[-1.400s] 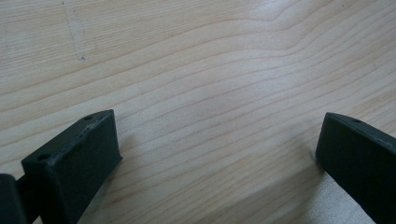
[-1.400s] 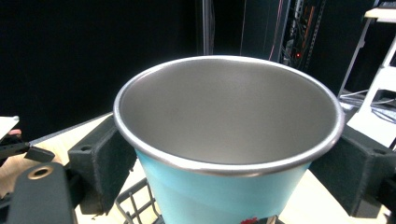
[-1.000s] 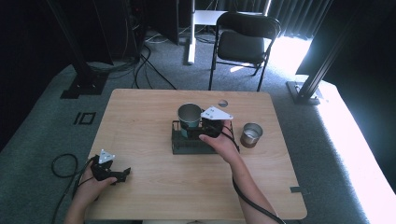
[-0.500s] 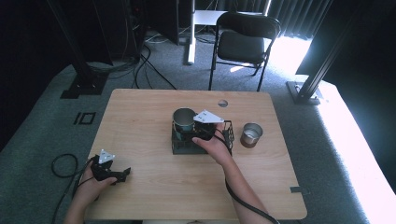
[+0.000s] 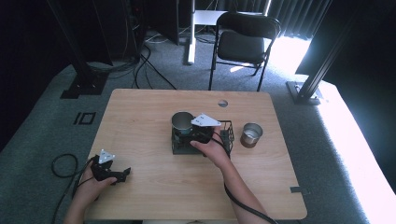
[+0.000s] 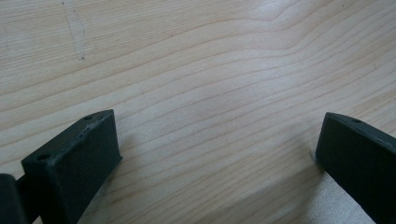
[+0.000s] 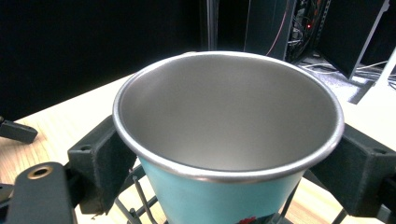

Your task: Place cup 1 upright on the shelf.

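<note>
Here, two cups: a teal cup (image 7: 224, 154) (steel-lined) clamped between the right gripper (image 5: 198, 133) jaws over one black wire rack (image 5: 226, 137) mid-bench, and a steel cup (image 5: 251, 134) just right of the rack. Left gripper (image 5: 109, 170) jaws gape wide, empty, on the bench (image 5: 140, 116).

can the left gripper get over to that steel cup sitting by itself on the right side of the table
Probably not as things stand. The left gripper rests at the table's near left, and the right gripper, clamped on the teal cup over the wire rack, sits between it and the steel cup.
</note>
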Demonstrator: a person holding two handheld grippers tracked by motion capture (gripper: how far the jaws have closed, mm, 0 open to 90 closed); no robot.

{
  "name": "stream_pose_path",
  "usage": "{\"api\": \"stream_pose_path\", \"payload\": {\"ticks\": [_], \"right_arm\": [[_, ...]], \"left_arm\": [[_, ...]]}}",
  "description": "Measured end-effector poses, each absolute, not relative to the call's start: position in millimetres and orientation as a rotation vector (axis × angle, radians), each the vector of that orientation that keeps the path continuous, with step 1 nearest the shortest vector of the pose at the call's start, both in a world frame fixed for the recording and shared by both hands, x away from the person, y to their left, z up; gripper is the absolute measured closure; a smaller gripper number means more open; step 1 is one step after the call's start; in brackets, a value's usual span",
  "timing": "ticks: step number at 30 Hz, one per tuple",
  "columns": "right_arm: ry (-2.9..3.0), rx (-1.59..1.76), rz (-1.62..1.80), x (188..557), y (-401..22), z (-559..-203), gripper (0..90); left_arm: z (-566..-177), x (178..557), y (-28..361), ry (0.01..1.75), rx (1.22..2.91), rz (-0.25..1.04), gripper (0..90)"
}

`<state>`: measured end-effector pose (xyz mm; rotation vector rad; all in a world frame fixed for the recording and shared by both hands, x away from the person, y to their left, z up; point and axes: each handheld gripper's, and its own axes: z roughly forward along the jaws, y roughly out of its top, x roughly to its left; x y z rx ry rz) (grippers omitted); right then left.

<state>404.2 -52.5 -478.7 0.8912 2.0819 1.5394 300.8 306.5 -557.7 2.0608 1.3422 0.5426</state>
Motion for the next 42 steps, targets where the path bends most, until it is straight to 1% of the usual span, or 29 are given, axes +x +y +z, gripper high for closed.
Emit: {"api": "stream_pose_path", "payload": {"ticks": [10, 19, 42], "right_arm": [[2.110, 0.856, 1.556, 403.5, -57.8, -478.9, 11.8], [2.122, 0.865, 1.518, 394.6, -70.6, -480.1, 11.0], [2.077, 0.864, 1.534, 367.9, -119.1, -470.9, 11.0]], "left_arm": [[-557.7, 300.8, 306.5, 1.342, 2.060, 0.542, 0.3], [-557.7, 300.9, 306.6, 1.341, 2.061, 0.544, 0.3], [-557.7, 300.9, 306.5, 1.341, 2.060, 0.544, 0.3]]}}
